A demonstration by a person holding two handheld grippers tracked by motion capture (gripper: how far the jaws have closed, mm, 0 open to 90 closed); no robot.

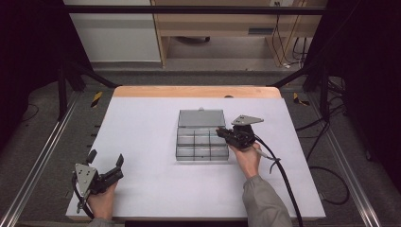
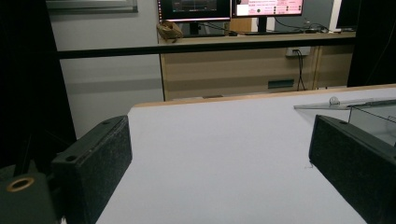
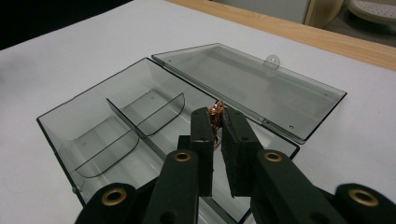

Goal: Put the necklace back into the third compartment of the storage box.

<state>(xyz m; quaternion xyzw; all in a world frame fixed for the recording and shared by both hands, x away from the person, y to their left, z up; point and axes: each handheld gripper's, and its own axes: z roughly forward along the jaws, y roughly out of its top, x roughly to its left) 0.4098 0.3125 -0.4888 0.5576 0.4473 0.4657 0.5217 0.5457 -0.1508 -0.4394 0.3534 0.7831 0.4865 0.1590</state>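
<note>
Right gripper (image 3: 215,122), low centre of the right gripper view, is clenched on a small copper piece (image 3: 216,112); only its coppery top shows between the pads, so what it is I cannot tell. In the high view this gripper (image 1: 222,133) sits centre-right, over the right edge of the box (image 1: 182,152). The box is clear grey plastic with dividers; its lid (image 3: 252,86) lies open flat in the upper right of the right gripper view. The piece hangs above the compartment nearest the hinge, not yet down. Left gripper (image 1: 105,158), lower left of the high view, is released, jaws wide with nothing between them, well apart from the box. Risks, as judged: the grip looks slight, so the piece could slip and fall outside or into the wrong compartment. The box is held by nothing; a jaw catching a divider or wall could shove it across the table (image 1: 142,137). Releasing from too high may let the piece bounce out.
</note>
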